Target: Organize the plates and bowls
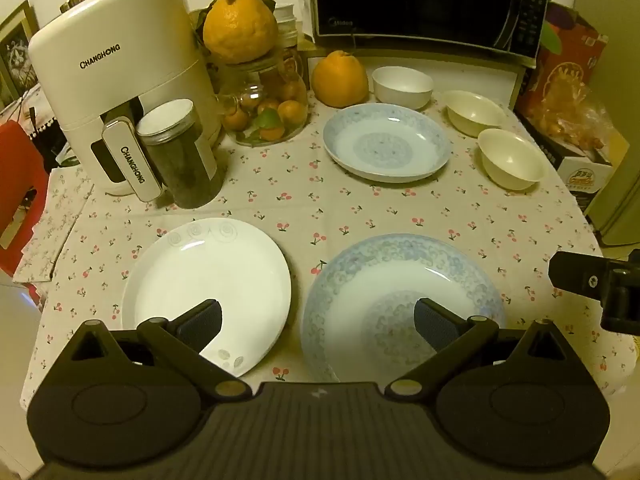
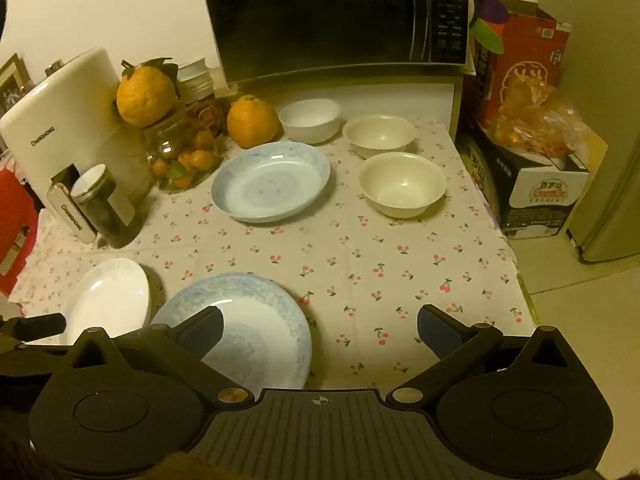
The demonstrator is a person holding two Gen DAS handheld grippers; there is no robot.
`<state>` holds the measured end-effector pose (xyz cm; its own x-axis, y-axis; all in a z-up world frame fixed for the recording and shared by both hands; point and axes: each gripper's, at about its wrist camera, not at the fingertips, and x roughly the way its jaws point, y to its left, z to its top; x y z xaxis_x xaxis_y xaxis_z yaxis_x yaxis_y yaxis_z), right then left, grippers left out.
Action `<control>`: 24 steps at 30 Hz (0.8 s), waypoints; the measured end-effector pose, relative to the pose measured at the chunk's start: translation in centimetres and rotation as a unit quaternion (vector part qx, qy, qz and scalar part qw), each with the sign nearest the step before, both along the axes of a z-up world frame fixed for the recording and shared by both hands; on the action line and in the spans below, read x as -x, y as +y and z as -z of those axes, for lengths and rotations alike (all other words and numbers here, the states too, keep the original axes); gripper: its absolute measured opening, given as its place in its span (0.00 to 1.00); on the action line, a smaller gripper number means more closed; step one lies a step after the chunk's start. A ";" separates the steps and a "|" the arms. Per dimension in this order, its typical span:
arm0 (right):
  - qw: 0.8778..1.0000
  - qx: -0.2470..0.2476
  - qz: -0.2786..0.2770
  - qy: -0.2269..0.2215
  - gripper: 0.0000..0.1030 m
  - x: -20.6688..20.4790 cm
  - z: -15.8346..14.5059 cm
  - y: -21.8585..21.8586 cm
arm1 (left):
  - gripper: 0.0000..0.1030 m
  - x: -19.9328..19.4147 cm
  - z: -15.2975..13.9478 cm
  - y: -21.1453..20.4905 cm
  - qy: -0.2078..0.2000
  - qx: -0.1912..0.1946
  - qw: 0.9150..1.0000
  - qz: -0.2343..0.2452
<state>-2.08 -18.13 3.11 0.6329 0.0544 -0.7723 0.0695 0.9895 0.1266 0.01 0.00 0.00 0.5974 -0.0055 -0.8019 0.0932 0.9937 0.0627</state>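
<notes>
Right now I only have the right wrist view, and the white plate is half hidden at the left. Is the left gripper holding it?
Observer: No. The left gripper is open and empty, with one finger in front of the white plate and the other in front of the near blue plate.
Operator: Do those two plates touch?
Observer: No, a strip of tablecloth shows between them.
Operator: Anything on the white plate's near rim?
Observer: Only pale leaf prints; no food or chips that I can see.
</notes>
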 end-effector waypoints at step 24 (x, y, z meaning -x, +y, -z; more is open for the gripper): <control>1.000 0.003 0.000 0.004 1.00 -0.3 0.1 0.1 | 1.00 0.0 -0.2 0.1 0.000 0.002 1.000 -0.001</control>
<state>-1.81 -18.01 3.05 0.6275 0.0501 -0.7770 0.0709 0.9901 0.1211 0.02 0.07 0.20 0.5982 -0.0081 -0.8013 0.0916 0.9941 0.0583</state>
